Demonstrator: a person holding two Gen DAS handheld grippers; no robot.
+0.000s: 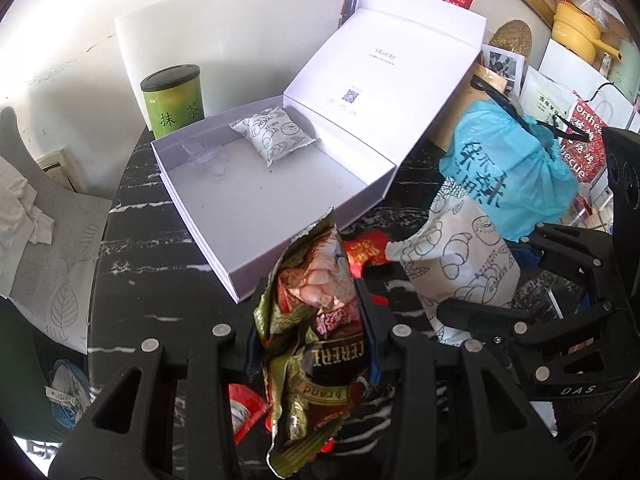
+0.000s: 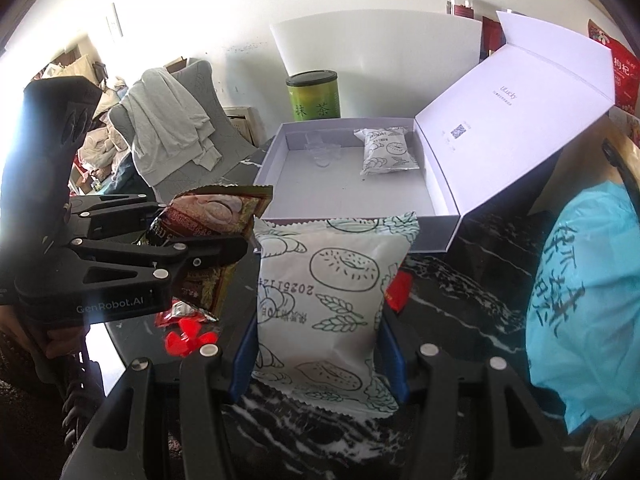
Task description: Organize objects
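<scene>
Snack packets are being gathered over a black marbled table [image 1: 132,264], with one held in each claw. A crinkled cereal packet [image 1: 316,336] in red, green and gold foil is sitting pinched between the fingers of the left claw [image 1: 310,304], standing upright above the table edge. Just beside it, a white pastry packet [image 2: 328,312] printed with croissants and doughnuts is being gripped by the right claw [image 2: 320,344], its blue-padded fingers closing on both sides of the wrapper.

Both packets are hanging just in front of an open white gift box [image 1: 224,216], its hinged lid [image 1: 384,80] leaning back to the right. A second white pastry packet [image 1: 273,134] is lying inside the box near the far wall, with some clear plastic pieces [image 1: 208,158] resting to its left on the box floor.

Behind the box a green matcha tin [image 1: 173,101] with a black lid is standing upright against a white board [image 1: 224,40]. A blue plastic bag [image 1: 508,168] with dark Chinese lettering is sitting on the table to the right of the box. Small red wrappers [image 2: 188,334] are lying on the table beneath the two claws. A grey cloth [image 2: 168,120] is draping over a chair beyond the table's left side.
</scene>
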